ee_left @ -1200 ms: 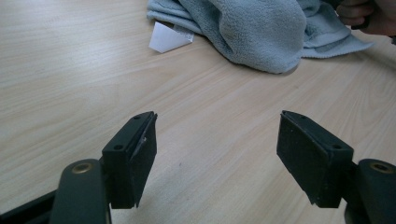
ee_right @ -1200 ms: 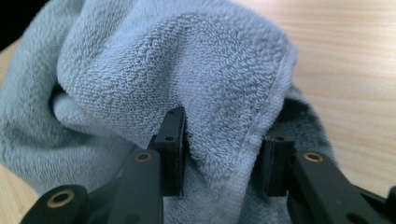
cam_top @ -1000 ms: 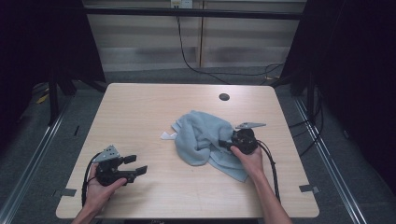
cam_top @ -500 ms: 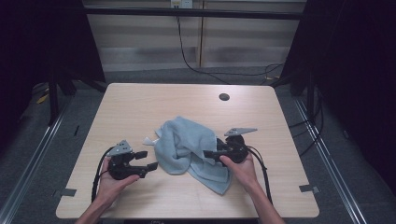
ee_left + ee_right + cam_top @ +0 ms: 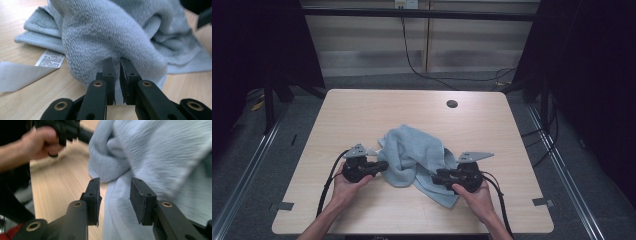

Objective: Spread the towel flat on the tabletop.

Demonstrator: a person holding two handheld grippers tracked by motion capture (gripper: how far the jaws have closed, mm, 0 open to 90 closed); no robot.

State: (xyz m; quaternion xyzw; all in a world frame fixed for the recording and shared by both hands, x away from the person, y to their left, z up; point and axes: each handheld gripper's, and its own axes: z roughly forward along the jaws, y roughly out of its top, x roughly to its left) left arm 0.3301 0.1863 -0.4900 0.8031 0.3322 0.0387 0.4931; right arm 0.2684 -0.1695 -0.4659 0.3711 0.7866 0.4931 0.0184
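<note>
Two grippers are set at the near table [image 5: 362, 110] edge. Left gripper [image 5: 117, 65]: jaws pinched tight on a towel [image 5: 412, 152] fold. Right gripper [image 5: 113, 192]: jaws spread, towel lying between them. Towel is crumpled mid-table, between both; label [image 5: 50, 58] beside it.

Light wooden rectangular tabletop [image 5: 362, 115] with a round dark cable hole [image 5: 452, 104] near its far edge. Black cable [image 5: 412, 55] hangs against the pale panelled wall [image 5: 362, 45] behind. Grey floor [image 5: 257, 165] surrounds.
</note>
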